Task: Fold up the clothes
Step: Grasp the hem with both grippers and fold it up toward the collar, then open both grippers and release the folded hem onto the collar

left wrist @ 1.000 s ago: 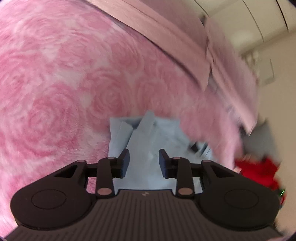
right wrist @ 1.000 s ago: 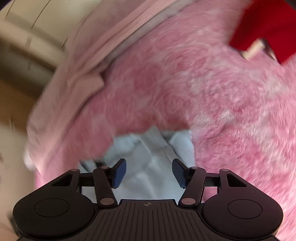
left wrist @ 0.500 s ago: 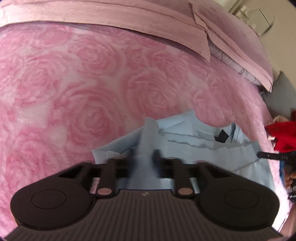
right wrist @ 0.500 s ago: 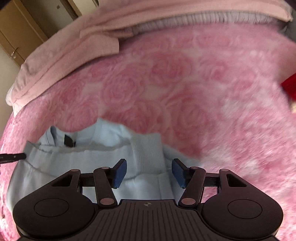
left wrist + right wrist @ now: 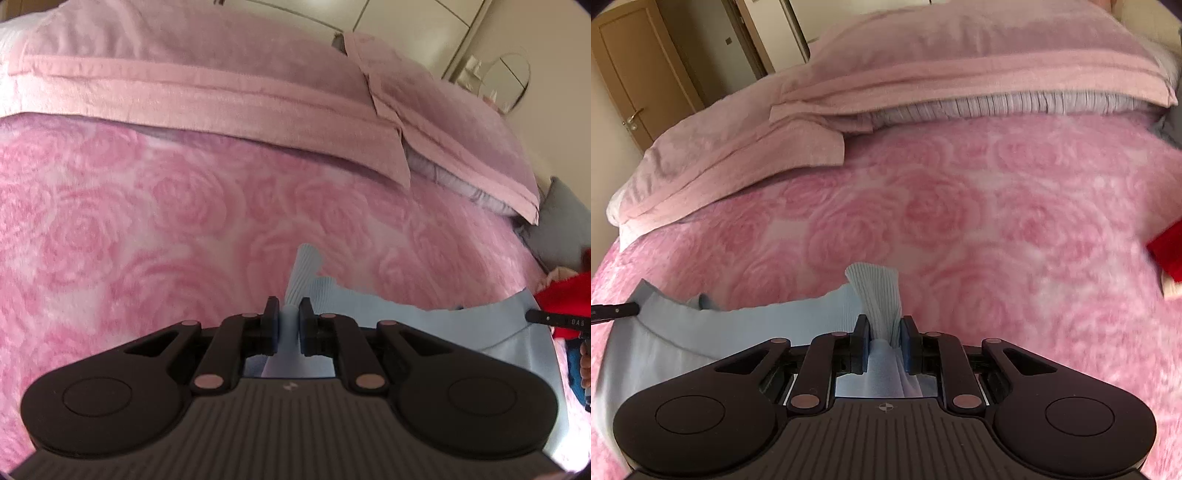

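Most of the blue top (image 5: 406, 325) is hidden under the two black grippers, so its whole shape cannot be seen. It lies on the bed's fluffy pink blanket (image 5: 147, 221) with big rose shapes. The left gripper (image 5: 289, 325) has its jaws closed on a ribbed, stretchy cuff (image 5: 303, 273) that sticks up past them. The right gripper (image 5: 884, 343) has its jaws closing on another ribbed cuff (image 5: 877, 291) (the pads already press the cloth). Soft, flat pink pillows (image 5: 923, 85) sit at the far end. Something red (image 5: 1169, 251) is cut off at the edge and blurry.
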A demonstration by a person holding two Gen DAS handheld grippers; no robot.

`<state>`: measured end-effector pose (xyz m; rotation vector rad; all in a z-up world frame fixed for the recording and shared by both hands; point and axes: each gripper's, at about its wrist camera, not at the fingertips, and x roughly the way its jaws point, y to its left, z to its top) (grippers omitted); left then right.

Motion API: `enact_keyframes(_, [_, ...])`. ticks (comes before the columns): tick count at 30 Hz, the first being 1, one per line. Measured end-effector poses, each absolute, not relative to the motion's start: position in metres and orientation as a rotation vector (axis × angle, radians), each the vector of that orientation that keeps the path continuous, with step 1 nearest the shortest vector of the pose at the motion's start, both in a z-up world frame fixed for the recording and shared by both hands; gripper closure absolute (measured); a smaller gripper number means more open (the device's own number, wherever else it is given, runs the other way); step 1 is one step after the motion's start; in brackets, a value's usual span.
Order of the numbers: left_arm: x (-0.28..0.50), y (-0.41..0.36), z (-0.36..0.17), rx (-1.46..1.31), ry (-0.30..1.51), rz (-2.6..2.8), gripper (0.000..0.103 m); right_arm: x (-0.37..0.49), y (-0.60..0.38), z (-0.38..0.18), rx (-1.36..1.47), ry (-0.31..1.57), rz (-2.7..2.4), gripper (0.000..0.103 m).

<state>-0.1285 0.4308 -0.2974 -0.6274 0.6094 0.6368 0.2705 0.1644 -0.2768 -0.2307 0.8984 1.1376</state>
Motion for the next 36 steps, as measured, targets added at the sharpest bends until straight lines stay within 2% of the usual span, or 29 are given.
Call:
enact_keyframes(5, [-0.116, 0.436, -0.320, -0.603, 0.690, 0.664, 0.094, 0.271, 0.183, -0.300, -0.298, 0.886, 1.100, 0.088])
enact_keyframes(8, [-0.109, 0.438, -0.329, -0.590, 0.766, 0.685, 0.081, 0.273, 0.194, -0.325, -0.361, 0.951, 1.050, 0.084])
enact_keyframes(10, [-0.110, 0.438, -0.323, -0.574, 0.762, 0.716, 0.075, 0.275, 0.196, -0.325, -0.364, 0.956, 0.994, 0.063])
enact_keyframes(11, [-0.112, 0.438, -0.319, -0.568, 0.757, 0.733, 0.074, 0.275, 0.195, -0.320, -0.370, 0.952, 0.956, 0.049])
enact_keyframes(12, [-0.116, 0.435, -0.311, -0.564, 0.744, 0.752, 0.075, 0.275, 0.193, -0.313, -0.371, 0.944, 0.923, 0.048])
enact_keyframes(15, [-0.131, 0.415, -0.285, -0.553, 0.738, 0.748, 0.079, 0.258, 0.175, -0.281, -0.333, 0.877, 0.911, 0.048])
enact_keyframes(16, [-0.136, 0.402, -0.279, -0.561, 0.743, 0.720, 0.085, 0.247, 0.168, -0.270, -0.326, 0.860, 0.921, 0.048])
enact_keyframes(19, [-0.146, 0.357, -0.269, -0.575, 0.769, 0.639, 0.090, 0.193, 0.148, -0.249, -0.359, 0.837, 1.012, 0.048])
enact_keyframes(25, [-0.167, 0.304, -0.300, -0.540, 0.861, 0.678, 0.090, 0.098, 0.123, -0.281, -0.579, 0.842, 1.129, 0.048])
enact_keyframes(26, [-0.175, 0.309, -0.308, -0.556, 0.861, 0.717, 0.095, 0.092, 0.119, -0.290, -0.613, 0.827, 1.114, 0.048])
enact_keyframes(27, [-0.184, 0.315, -0.315, -0.585, 0.853, 0.748, 0.100, 0.089, 0.113, -0.299, -0.643, 0.808, 1.094, 0.048])
enact_keyframes(29, [-0.198, 0.336, -0.321, -0.712, 0.797, 0.752, 0.100, 0.105, 0.094, -0.305, -0.580, 0.806, 1.078, 0.045])
enact_keyframes(31, [-0.191, 0.341, -0.315, -0.638, 0.831, 0.742, 0.100, 0.127, 0.082, -0.305, -0.485, 0.864, 1.065, 0.045])
enact_keyframes(33, [-0.182, 0.335, -0.303, -0.537, 0.861, 0.741, 0.100, 0.138, 0.083, -0.298, -0.521, 0.852, 0.988, 0.045])
enact_keyframes(36, [-0.188, 0.321, -0.288, -0.578, 0.832, 0.739, 0.099, 0.149, 0.075, -0.278, -0.453, 0.863, 0.924, 0.045])
